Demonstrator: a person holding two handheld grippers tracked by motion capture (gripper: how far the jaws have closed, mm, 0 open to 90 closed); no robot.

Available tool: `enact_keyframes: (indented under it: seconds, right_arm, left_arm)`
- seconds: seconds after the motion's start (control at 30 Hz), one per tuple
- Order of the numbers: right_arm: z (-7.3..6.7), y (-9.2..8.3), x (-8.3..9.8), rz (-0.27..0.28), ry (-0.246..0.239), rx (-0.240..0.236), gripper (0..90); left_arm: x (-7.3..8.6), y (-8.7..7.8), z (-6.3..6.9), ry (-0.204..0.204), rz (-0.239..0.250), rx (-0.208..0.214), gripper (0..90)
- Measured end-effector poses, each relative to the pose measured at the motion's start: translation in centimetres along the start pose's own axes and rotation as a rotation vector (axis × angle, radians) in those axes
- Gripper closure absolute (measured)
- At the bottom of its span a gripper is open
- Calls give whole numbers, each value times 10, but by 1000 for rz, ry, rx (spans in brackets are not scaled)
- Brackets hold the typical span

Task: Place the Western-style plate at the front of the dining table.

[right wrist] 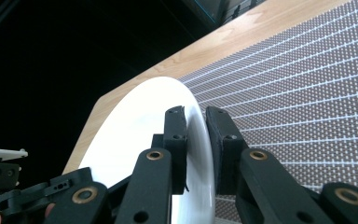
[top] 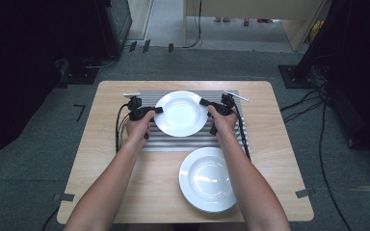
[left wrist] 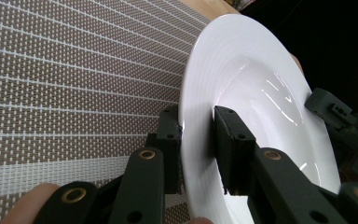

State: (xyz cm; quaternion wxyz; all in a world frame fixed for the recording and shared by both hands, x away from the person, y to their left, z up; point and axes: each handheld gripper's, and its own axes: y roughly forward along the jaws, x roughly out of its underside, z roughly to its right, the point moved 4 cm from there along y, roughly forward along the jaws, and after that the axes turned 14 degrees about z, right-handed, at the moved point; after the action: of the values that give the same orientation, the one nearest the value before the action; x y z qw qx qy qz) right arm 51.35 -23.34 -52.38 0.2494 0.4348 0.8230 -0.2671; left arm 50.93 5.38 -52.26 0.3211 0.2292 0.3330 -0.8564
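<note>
A white deep plate (top: pixel 180 113) is over a grey striped placemat (top: pixel 173 142) at the middle of the wooden table (top: pixel 111 168). My left gripper (top: pixel 158 110) is shut on its left rim. In the left gripper view the two pads clamp the rim (left wrist: pixel 198 135), with the plate's bowl (left wrist: pixel 261 93) to the right and the mat (left wrist: pixel 74 70) behind. My right gripper (top: pixel 204 102) is shut on the opposite rim. The right gripper view has the edge (right wrist: pixel 196 130) pinched between both pads, above the mat (right wrist: pixel 307 93). Whether the plate touches the mat I cannot tell.
A second white deep plate (top: pixel 207 179) lies on the bare wood at the front right, close to the person's right forearm. Black cables (top: pixel 120 125) trail off the table's left side. Dark equipment and floor cables surround the table.
</note>
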Motion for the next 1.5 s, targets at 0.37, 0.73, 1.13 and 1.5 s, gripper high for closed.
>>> enact_keyframes:
  seconds: [0.37,0.73,1.13,1.5]
  right_arm:
    - [13,7,2,1,-16,13,794]
    - [20,7,6,-2,-49,38,771]
    - [3,-14,-13,94,-231,39,494]
    - [-21,-54,-23,43,-396,24,334]
  left_arm:
    - [7,10,-2,-10,-12,-18,742]
    - [9,12,0,18,-6,-23,736]
    - [0,-8,13,206,36,-129,342]
    - [-9,-40,23,320,89,-171,92]
